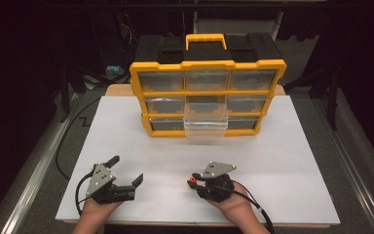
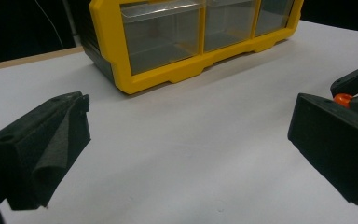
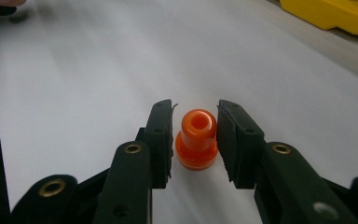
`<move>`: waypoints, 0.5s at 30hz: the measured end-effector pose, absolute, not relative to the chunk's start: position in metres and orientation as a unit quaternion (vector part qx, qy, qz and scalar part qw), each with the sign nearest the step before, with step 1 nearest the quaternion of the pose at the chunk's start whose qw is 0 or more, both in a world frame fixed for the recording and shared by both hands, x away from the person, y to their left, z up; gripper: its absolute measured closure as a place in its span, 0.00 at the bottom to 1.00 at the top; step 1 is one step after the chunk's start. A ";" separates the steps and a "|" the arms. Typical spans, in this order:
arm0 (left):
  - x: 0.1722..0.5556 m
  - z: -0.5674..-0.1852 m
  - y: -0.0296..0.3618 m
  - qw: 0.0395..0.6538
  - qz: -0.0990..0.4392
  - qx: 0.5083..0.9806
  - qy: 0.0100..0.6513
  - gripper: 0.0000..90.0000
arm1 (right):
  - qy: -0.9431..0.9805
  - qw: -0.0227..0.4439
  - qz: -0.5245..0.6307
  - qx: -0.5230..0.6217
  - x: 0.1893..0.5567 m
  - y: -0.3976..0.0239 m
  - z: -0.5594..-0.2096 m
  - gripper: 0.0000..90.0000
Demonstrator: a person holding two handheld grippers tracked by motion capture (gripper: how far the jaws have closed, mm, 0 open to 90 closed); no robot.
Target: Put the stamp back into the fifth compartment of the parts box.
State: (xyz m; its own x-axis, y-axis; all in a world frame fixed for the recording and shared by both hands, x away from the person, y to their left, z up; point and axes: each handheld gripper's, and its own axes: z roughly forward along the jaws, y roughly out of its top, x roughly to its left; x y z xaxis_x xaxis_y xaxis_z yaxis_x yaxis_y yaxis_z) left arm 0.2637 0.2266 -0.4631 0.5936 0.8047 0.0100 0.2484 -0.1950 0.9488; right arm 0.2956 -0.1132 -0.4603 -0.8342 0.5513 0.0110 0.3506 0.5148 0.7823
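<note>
one yellow-and-black drawer cabinet (image 1: 207,66) with nine clear drawers (image 1: 163,81) in three rows of three, one of them, the bottom middle drawer (image 1: 205,125), pulled out. one orange plastic piece (image 3: 197,138). two handheld grippers: left gripper (image 1: 126,173), right gripper (image 1: 194,179). one white board (image 1: 282,165).

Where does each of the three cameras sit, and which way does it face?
High view: above the person's side, looking forward and down on the white table and yellow drawer cabinet; both hands and grippers enter below.
Left gripper view: on the left gripper, facing the cabinet; its open jaws show.
Right gripper view: on the right gripper, its jaws flanking an orange part.
Shared: the orange part shows in all three views.
</note>
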 end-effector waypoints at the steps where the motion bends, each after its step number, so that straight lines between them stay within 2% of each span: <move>1: 0.264 -0.463 0.226 0.521 0.268 0.724 0.363 0.00 | 0.862 0.120 0.417 0.262 0.296 -0.113 -0.460 0.76; 15: 0.264 -0.463 0.227 0.522 0.268 0.724 0.363 0.00 | 0.870 0.127 0.399 0.260 0.296 -0.112 -0.462 0.81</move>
State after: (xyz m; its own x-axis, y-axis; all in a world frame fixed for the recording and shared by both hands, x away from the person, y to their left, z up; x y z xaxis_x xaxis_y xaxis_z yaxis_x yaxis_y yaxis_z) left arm 0.2635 0.2266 -0.4630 0.5924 0.8056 0.0095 0.2457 -0.1919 0.9502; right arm 0.2963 -0.1115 -0.4624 -0.8328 0.5534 -0.0126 0.3511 0.5457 0.7609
